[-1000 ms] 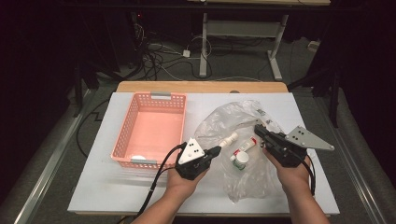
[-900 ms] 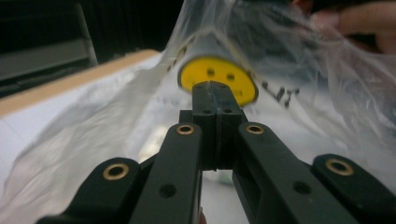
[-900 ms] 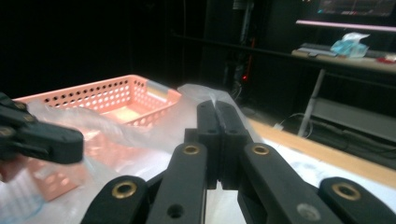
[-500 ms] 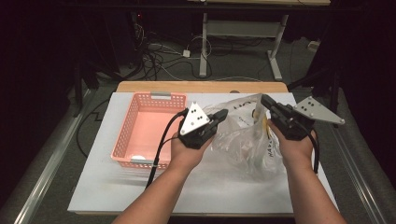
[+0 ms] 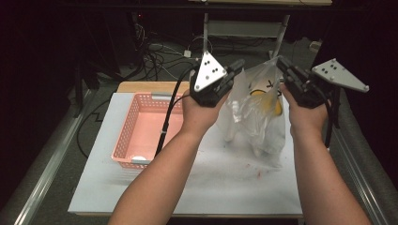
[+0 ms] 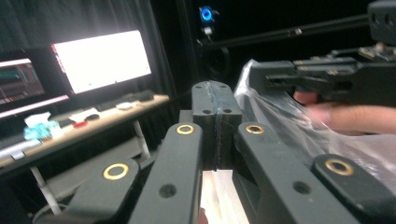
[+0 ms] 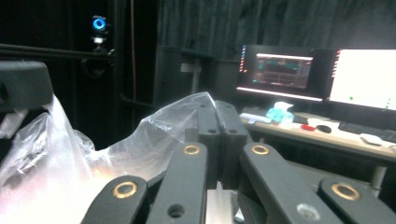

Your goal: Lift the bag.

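Note:
A clear plastic bag [image 5: 256,119] hangs in the air above the white table top [image 5: 197,187]. Inside it are a yellow item [image 5: 263,96] and some small bottles. My left gripper [image 5: 238,64] is shut on the bag's upper left edge, and my right gripper [image 5: 280,62] is shut on its upper right edge. In the left gripper view the jaws [image 6: 217,100] are pressed together, with the bag film [image 6: 299,128] running off to the right toward the other gripper [image 6: 317,79]. In the right gripper view crumpled film [image 7: 70,158] wraps the closed jaws [image 7: 218,121].
A pink mesh basket [image 5: 126,136] sits on the left of the table top, holding one small white thing [image 5: 137,158] at its front. A metal rail [image 5: 47,168] runs along the left. Cables and a desk frame lie beyond the table. The gripper views show monitors [image 7: 364,77] on a desk.
Both hands have risen and carried the bag up from the table, where it lay flat. The bag now hangs stretched between the two grippers.

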A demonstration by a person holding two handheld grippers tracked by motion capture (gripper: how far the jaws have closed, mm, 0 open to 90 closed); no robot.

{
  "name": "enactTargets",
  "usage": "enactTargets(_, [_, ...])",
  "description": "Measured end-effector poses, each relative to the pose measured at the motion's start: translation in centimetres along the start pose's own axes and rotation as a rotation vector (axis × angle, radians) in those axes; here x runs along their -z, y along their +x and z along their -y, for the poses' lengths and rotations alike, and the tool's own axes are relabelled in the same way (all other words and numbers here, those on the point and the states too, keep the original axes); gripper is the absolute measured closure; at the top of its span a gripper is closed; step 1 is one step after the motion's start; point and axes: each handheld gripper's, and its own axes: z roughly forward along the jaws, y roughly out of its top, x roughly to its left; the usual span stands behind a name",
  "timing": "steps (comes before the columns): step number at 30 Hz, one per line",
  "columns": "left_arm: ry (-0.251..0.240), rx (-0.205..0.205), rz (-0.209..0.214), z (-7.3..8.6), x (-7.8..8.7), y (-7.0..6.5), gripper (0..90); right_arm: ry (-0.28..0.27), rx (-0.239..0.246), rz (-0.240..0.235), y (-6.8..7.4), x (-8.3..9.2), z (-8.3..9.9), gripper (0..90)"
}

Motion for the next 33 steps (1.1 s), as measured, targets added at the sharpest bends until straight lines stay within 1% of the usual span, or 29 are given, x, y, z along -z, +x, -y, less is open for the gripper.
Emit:
enactTargets(2, [-0.009,-0.009,-0.019,-1.2,-0.5,0.6,88.8,-0.006,-0.001,0.016,-0.6,-0.3,-0.8,90.0])
enactTargets(4, [-0.018,-0.007,-0.033,-1.9,-0.9,1.2,88.8,-0.011,0.008,0.032,-1.2,-0.4,-1.4,90.0])
enactTargets(5, [-0.022,-0.006,-0.042,-2.2,-1.1,1.5,88.8,-0.014,-0.002,0.042,-1.5,-0.5,-1.7,90.0])
enactTargets(6, [-0.026,0.002,-0.044,-2.2,-1.2,1.7,88.8,-0.015,0.003,0.051,-1.7,-0.5,-1.7,90.0])
enactTargets(8, [-0.015,0.0,-0.05,-2.1,-1.5,2.0,88.8,-0.005,0.011,0.057,-2.2,-0.5,-1.6,90.0])
enactTargets(11, [0.024,0.007,-0.049,-0.9,-1.9,2.1,88.7,0.022,0.004,0.06,-2.4,-0.5,-0.5,90.0])
enactTargets(12, [0.046,0.006,-0.05,-0.1,-2.1,2.1,88.7,0.027,0.006,0.059,-2.5,-0.6,-0.2,90.0])
enactTargets(13, [0.063,0.009,-0.048,0.6,-2.3,2.0,88.7,0.044,0.0,0.059,-2.5,-0.7,0.5,90.0])
enactTargets(16, [0.097,0.021,-0.046,2.1,-2.3,2.0,88.6,0.061,-0.015,0.057,-2.5,-0.8,1.8,90.0])
enactTargets(17, [0.107,0.024,-0.047,2.5,-2.2,2.0,88.5,0.073,-0.021,0.054,-2.5,-0.8,2.2,90.0])
enactTargets(18, [0.116,0.03,-0.048,2.9,-2.0,2.1,88.4,0.08,-0.014,0.053,-2.5,-0.8,2.6,90.0])
enactTargets(19, [0.122,0.035,-0.045,3.1,-1.9,2.1,88.2,0.09,-0.024,0.051,-2.4,-0.8,3.0,90.0])
enactTargets(20, [0.127,0.039,-0.045,3.3,-1.7,2.1,87.0,0.094,-0.018,0.049,-2.4,-0.8,3.2,90.0])
enactTargets(21, [0.131,0.039,-0.046,3.5,-1.4,2.1,83.6,0.098,-0.015,0.048,-2.4,-0.8,3.5,90.0])
enactTargets(23, [0.133,0.038,-0.037,3.8,-0.8,2.0,82.8,0.113,-0.028,0.043,-2.3,-0.7,3.9,90.0])
enactTargets(24, [0.136,0.04,-0.027,3.9,-0.5,1.9,81.0,0.115,-0.022,0.042,-2.3,-0.7,4.0,90.0])
enactTargets(25, [0.141,0.045,-0.016,4.0,-0.3,1.8,78.3,0.118,-0.018,0.039,-2.2,-0.6,4.2,90.0])
enactTargets(27, [0.151,0.033,-0.014,4.1,0.4,1.4,72.0,0.126,-0.022,0.034,-2.1,-0.4,4.3,90.0])
enactTargets(28, [0.147,0.038,-0.004,4.1,0.7,1.2,69.8,0.127,-0.016,0.032,-2.1,-0.3,4.4,90.0])
enactTargets(30, [0.137,0.059,0.015,4.0,1.2,0.9,64.3,0.13,-0.022,0.034,-2.1,0.0,4.4,90.0])
enactTargets(33, [0.124,0.066,0.026,3.8,2.0,0.2,57.9,0.134,-0.016,0.027,-2.1,0.2,4.5,87.5])
